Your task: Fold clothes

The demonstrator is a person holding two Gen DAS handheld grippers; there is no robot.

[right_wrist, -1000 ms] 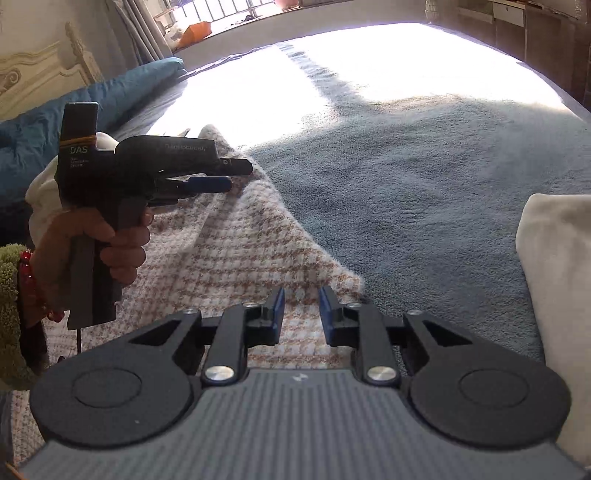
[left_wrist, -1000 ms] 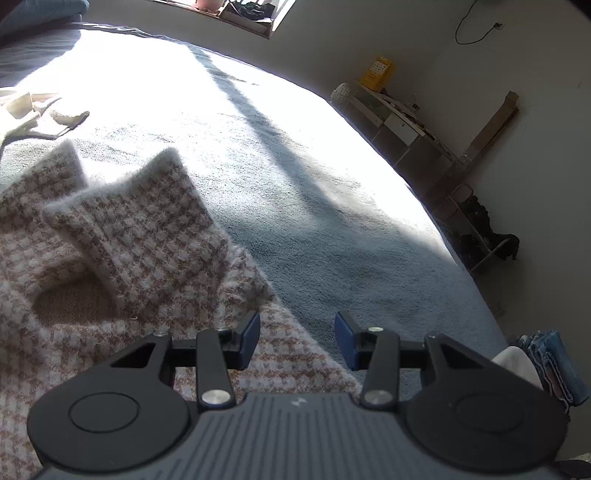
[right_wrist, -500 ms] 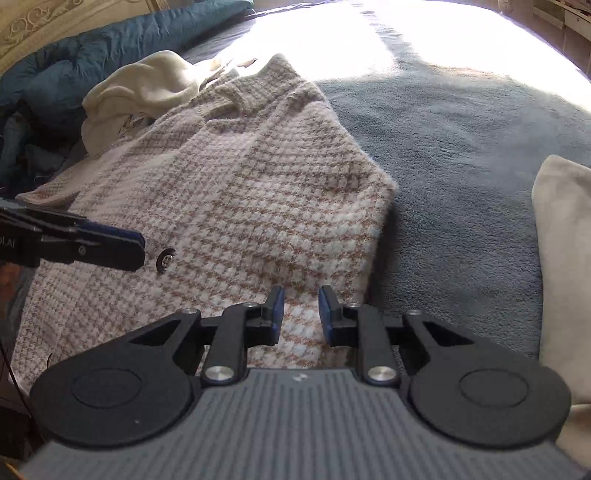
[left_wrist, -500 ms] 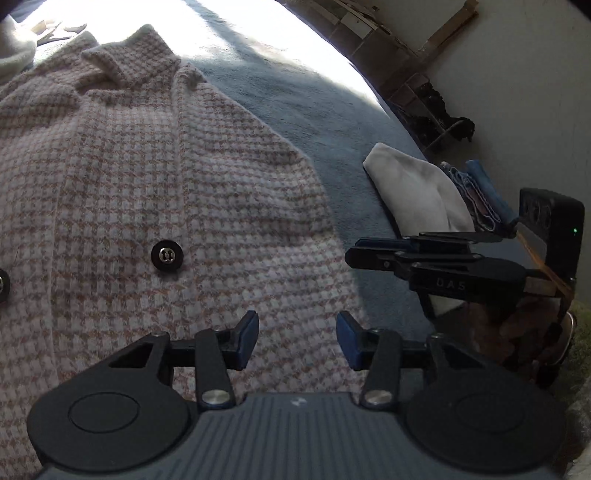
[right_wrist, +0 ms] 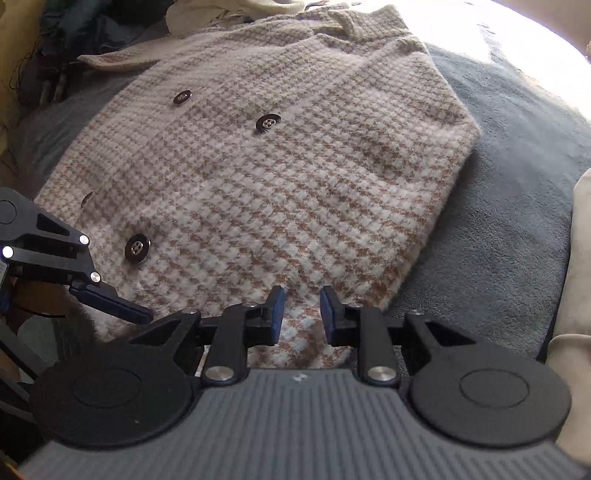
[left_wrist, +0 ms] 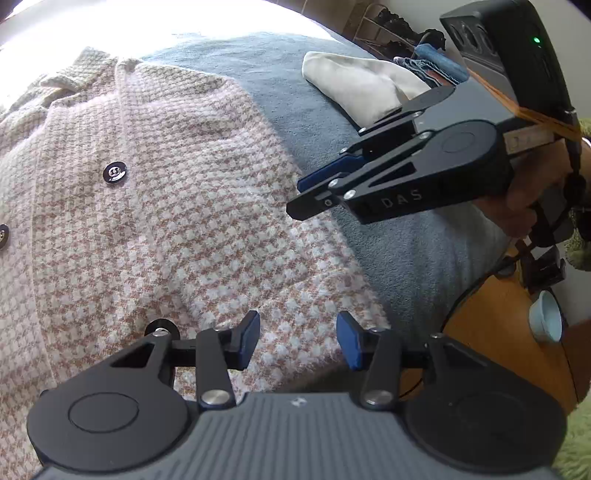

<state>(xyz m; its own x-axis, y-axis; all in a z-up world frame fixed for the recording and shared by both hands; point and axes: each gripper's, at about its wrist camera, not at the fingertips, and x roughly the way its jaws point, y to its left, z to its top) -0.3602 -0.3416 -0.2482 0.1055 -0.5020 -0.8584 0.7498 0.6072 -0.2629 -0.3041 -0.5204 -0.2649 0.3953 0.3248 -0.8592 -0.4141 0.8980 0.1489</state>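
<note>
A pink-brown and white houndstooth jacket [left_wrist: 177, 206] with black buttons [left_wrist: 115, 172] lies front up on the grey-blue bedspread [left_wrist: 399, 251], its sleeves tucked out of sight. My left gripper [left_wrist: 297, 339] hovers open over the near hem with nothing between its pads. In the right wrist view one left finger [right_wrist: 110, 301] shows at the left edge. My right gripper [right_wrist: 301, 310] is over the hem's right corner, its jaws narrowly apart and empty. From the left wrist view the right gripper [left_wrist: 306, 195] points in from the right, held by a hand.
A folded cream garment [left_wrist: 362, 85] lies on the bed to the right, with folded jeans [left_wrist: 439, 66] behind it. An orange wooden surface [left_wrist: 498, 332] with a small white cup [left_wrist: 546, 317] is beside the bed. Loose clothes [right_wrist: 229, 11] pile up beyond the collar.
Both grippers swept from the jacket's upper part back to its near hem and rolled. The left one travelled further and now sits beside the right one. Neither jaw opening changed visibly.
</note>
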